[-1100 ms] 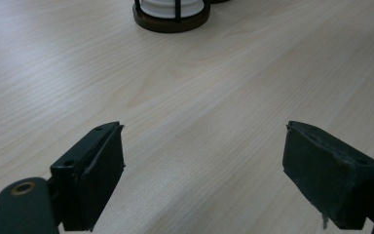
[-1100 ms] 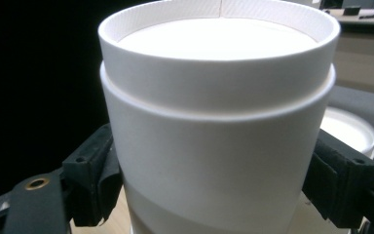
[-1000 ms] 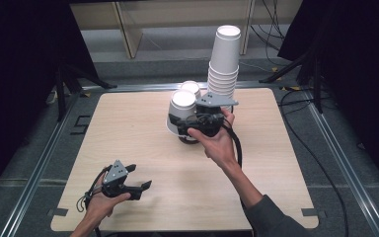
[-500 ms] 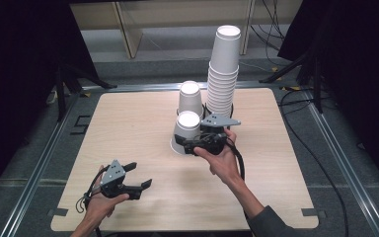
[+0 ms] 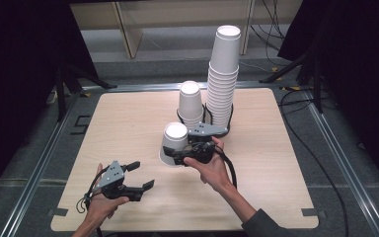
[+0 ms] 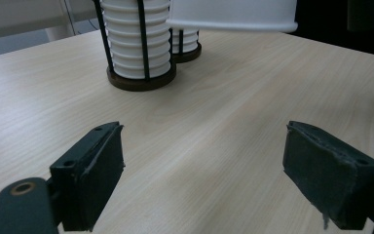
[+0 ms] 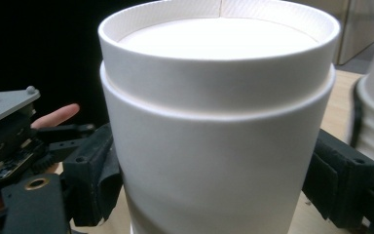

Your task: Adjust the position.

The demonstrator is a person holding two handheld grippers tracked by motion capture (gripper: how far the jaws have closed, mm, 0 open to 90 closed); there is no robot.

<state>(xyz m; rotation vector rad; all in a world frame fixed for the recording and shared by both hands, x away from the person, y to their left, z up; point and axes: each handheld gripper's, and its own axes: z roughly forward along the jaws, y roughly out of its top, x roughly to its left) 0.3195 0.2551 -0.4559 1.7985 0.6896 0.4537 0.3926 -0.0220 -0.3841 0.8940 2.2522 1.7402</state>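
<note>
Right gripper view, upside-down paper cup (image 7: 214, 126) between fingers (image 7: 95, 183), pads touching

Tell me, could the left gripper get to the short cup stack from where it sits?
Probably not directly. The left gripper sits open at the table's near left, and the upside-down cup clamped by the right gripper stands between it and the short cup stack. It would likely have to swing around.

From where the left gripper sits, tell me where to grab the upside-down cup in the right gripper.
Probably grip the upside-down cup by its side wall, just under the recessed base that faces up, coming in level from the left gripper side. The right gripper straddles the lower wall, and the flared rim is down near the table.
</note>
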